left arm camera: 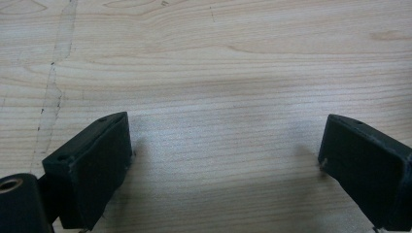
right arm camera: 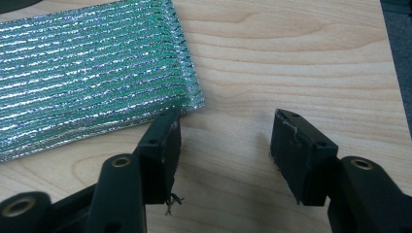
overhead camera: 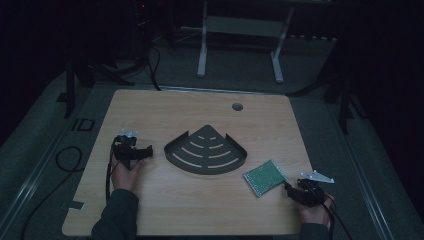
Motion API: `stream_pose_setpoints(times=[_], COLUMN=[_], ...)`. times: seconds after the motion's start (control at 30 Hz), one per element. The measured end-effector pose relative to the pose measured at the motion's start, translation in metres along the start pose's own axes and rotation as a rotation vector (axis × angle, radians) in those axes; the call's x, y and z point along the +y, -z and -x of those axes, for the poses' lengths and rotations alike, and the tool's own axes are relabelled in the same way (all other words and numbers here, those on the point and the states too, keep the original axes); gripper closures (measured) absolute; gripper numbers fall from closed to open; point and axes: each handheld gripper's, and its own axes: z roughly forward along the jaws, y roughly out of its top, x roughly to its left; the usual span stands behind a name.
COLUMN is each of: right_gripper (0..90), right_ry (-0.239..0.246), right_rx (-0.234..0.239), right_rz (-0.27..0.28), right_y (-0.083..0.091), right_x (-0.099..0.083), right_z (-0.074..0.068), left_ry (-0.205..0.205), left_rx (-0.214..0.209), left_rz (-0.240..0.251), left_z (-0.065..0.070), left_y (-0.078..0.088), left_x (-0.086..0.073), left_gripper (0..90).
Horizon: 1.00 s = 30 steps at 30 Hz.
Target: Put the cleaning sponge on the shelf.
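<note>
High view: a dim scene. A wooden tabletop (overhead camera: 150, 115) is being lit weakly. A dark fan-shaped slotted tray (overhead camera: 206, 150) is lying at the centre. A green glittery pad (overhead camera: 264, 177) is lying flat to the tray's right, apart from it. The left tool (overhead camera: 148, 152) is being held just left of the tray, pointing toward it, by a hand (overhead camera: 126, 172) in a dark sleeve. The right tool (overhead camera: 289, 188) is being held at the near right corner, just beside the pad's near edge. A round hole (overhead camera: 237, 106) is seen near the far edge.

Left gripper view: the left tool (left arm camera: 226, 145) is being held wide open, jaws well apart, over bare wood grain; nothing is being held between them.

Right gripper view: the right tool (right arm camera: 226, 136) is being held spread, nothing between the jaws. The pad (right arm camera: 87, 73) is lying beyond, its corner just beside one jaw's tip; contact cannot be told.
</note>
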Motion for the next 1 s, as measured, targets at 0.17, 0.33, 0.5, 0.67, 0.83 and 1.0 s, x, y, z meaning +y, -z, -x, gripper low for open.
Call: stream_pose_setpoints(times=[0.17, 0.33, 0.5, 0.67, 0.83, 1.0], right_gripper=[55.0, 65.1, 75.4, 87.4, 89.5, 88.6], right_ry=[-0.029, -0.001, 0.057, 0.112, 0.140, 0.179], right_rx=[0.017, 0.044, 0.078, 0.089, 0.105, 0.136], right_rz=[0.046, 0.090, 0.096, 0.082, 0.052, 0.042], right_y=[0.011, 0.024, 0.030, 0.030, 0.025, 0.021], right_x=[0.002, 0.008, 0.013, 0.016, 0.015, 0.015], right_z=[0.002, -0.007, -0.024, -0.041, -0.051, -0.064], left_ry=[0.001, 0.001, 0.001, 0.002, 0.005, 0.006], left_rx=[0.001, 0.002, 0.001, 0.002, 0.004, 0.004], left_rz=[0.000, 0.000, 0.000, 0.000, 0.001, 0.000], left_z=[0.000, 0.000, 0.000, 0.000, 0.001, 0.001], left_y=[0.000, 0.000, 0.000, 0.000, 0.000, 0.000], left_x=[0.000, 0.000, 0.000, 0.000, 0.000, 0.000], left_gripper=[5.3, 5.3, 5.3, 5.3, 5.3, 5.3])
